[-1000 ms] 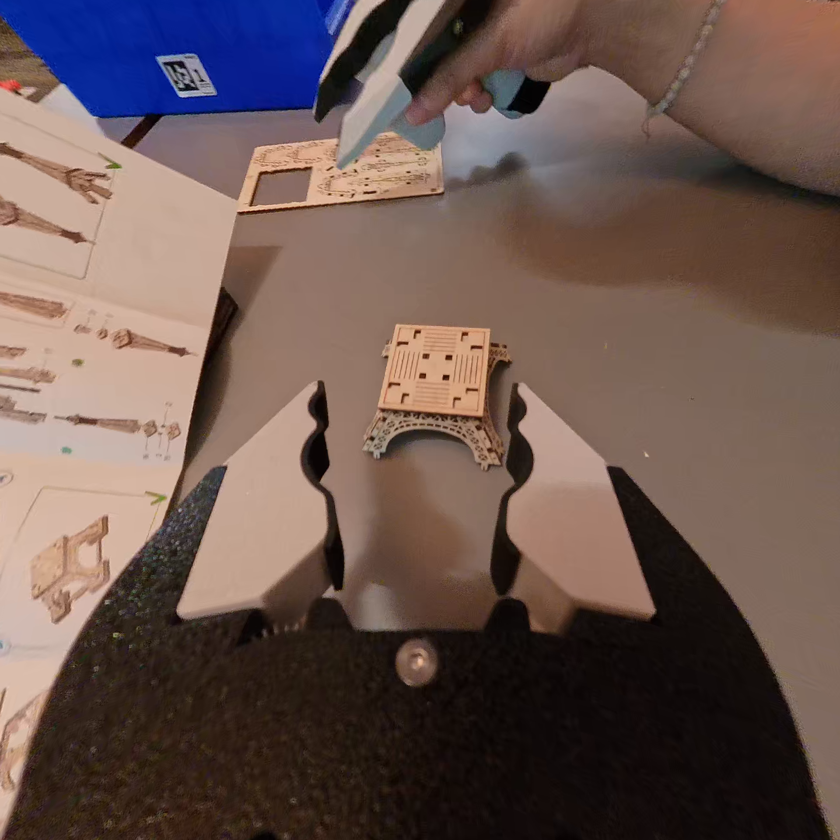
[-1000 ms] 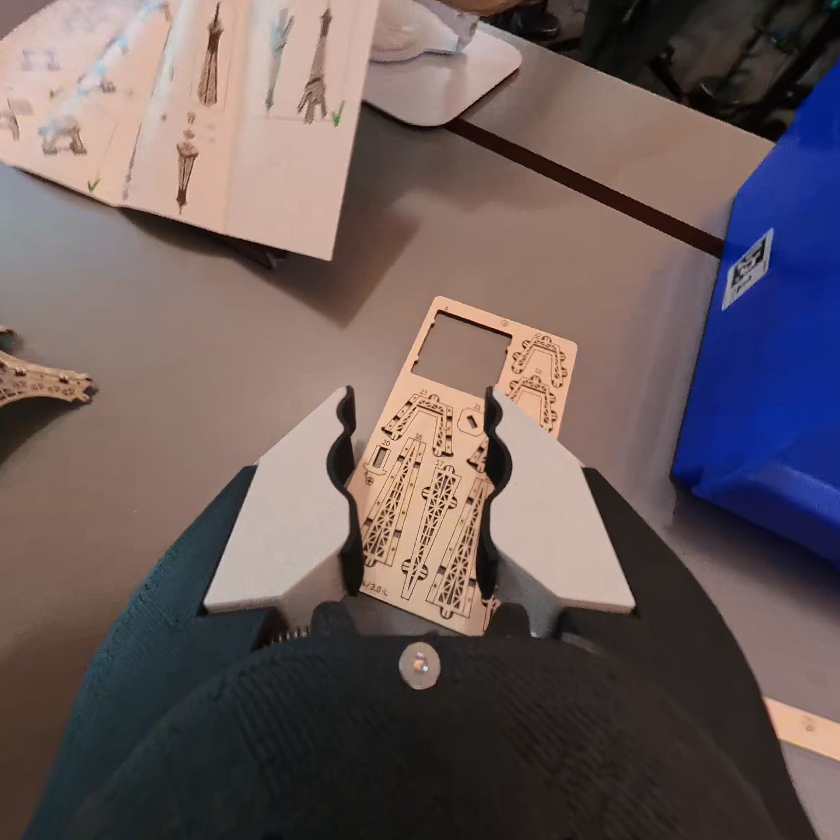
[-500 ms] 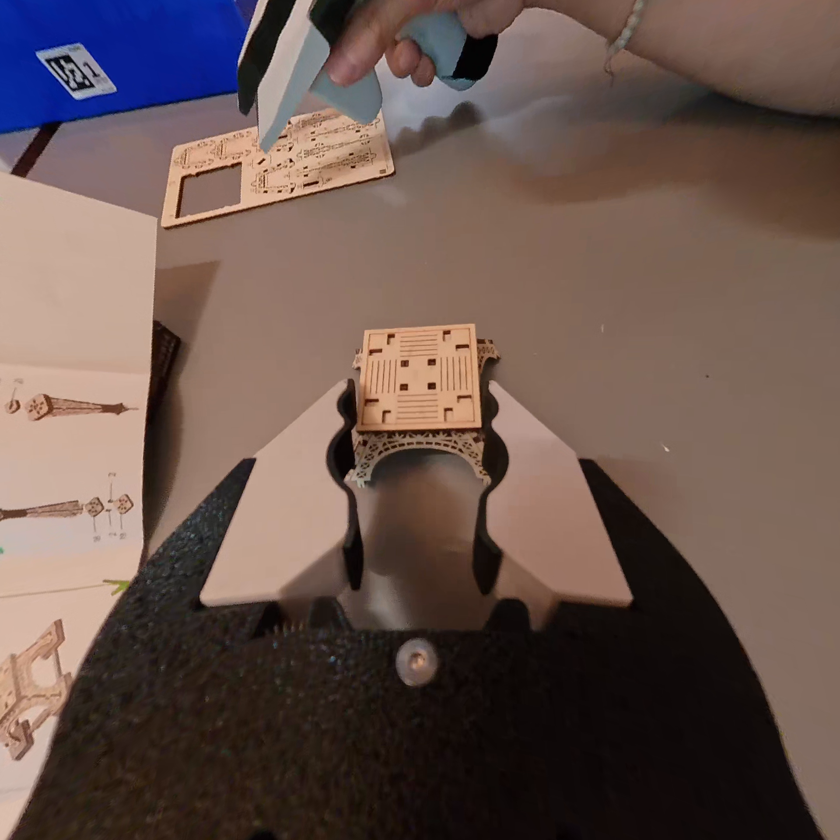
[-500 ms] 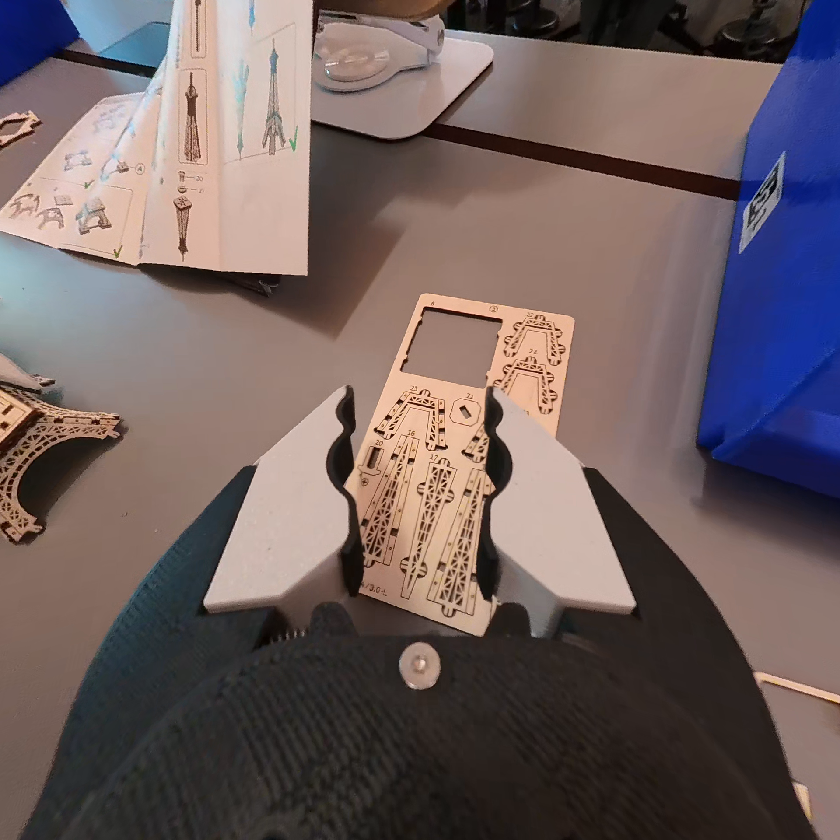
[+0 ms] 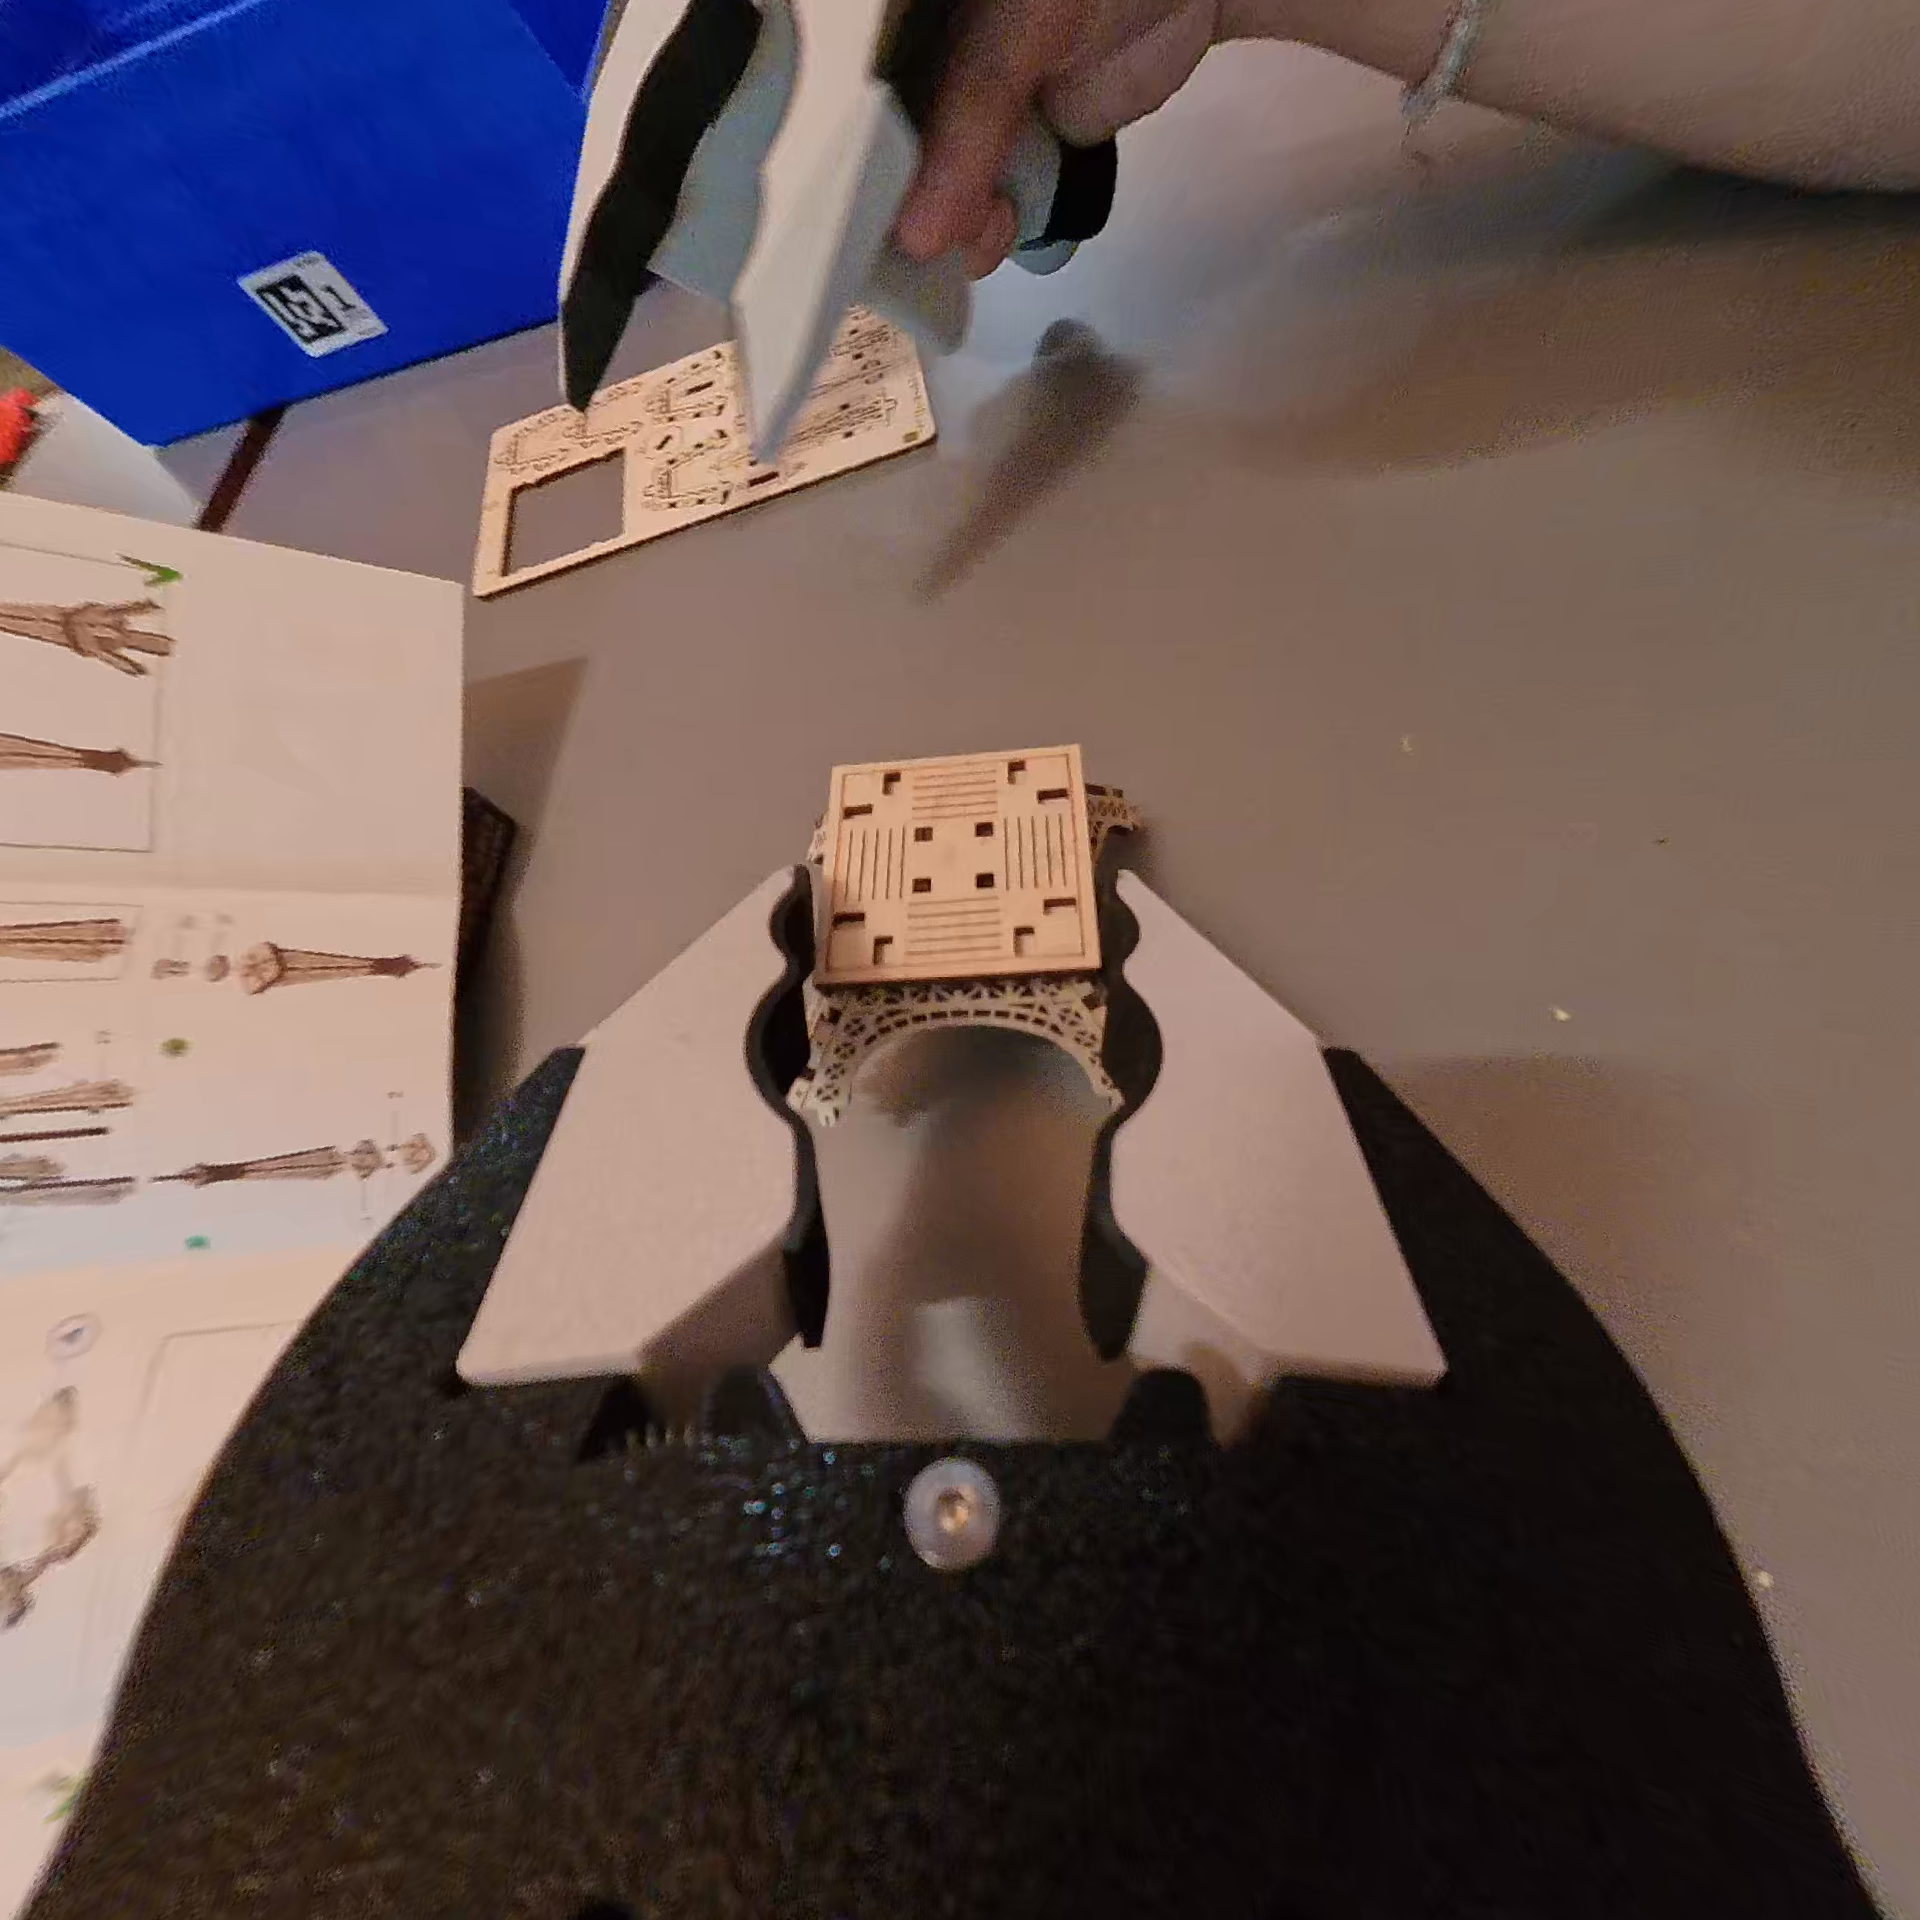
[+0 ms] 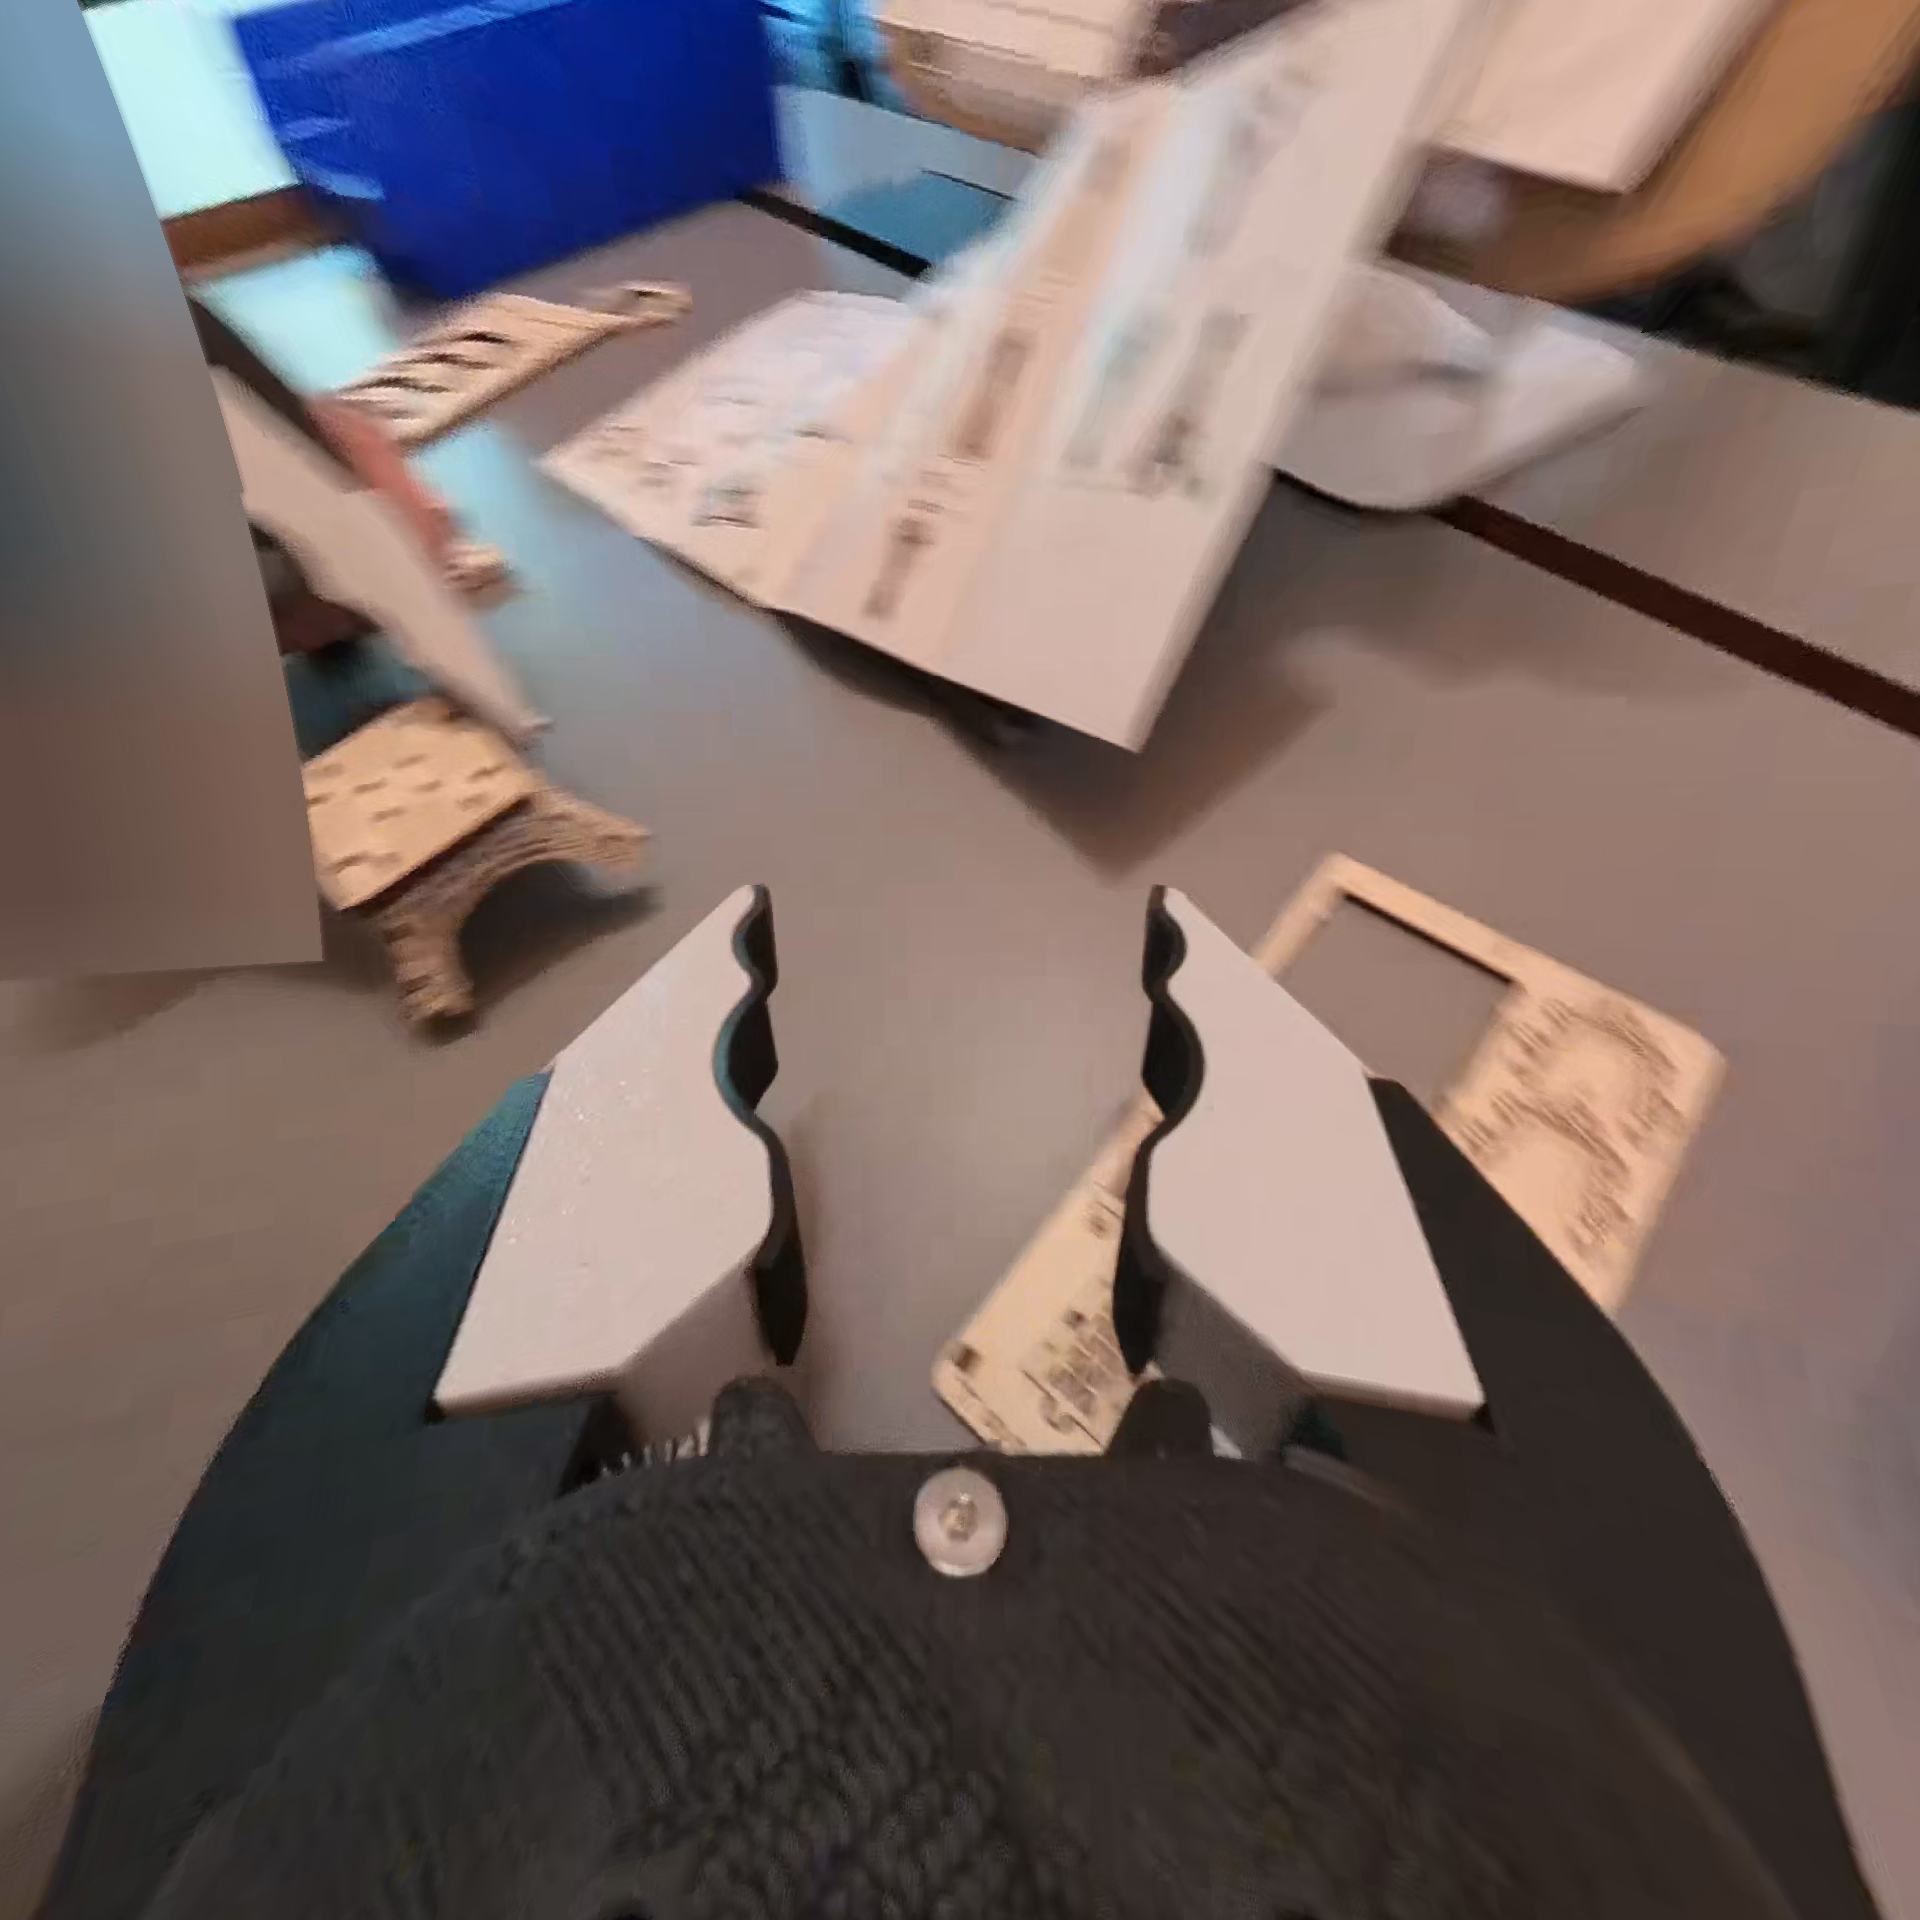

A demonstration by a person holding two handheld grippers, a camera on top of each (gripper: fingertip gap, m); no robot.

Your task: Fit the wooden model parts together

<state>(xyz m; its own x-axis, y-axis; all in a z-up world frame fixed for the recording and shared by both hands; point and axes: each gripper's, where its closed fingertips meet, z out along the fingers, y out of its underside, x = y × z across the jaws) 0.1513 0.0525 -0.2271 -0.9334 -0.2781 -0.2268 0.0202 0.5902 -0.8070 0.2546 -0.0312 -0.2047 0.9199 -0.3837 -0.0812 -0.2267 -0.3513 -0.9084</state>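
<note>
With the wooden tower base [image 5: 961,894] gripped mid-worktop between the narrowed jaws of the left gripper [image 5: 958,914], the empty right gripper [image 6: 958,935] is held wide apart, so a piece from the parts sheet [image 6: 1496,1091] must seemingly be fetched next.

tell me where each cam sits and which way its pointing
Left wrist view: on the left gripper, looking down along its fingers at the tower base they clamp; the right gripper and a hand show beyond.
Right wrist view: on the open right gripper, facing across the table; blurred.
Shared: tower base, parts sheet, instruction sheet.
</note>
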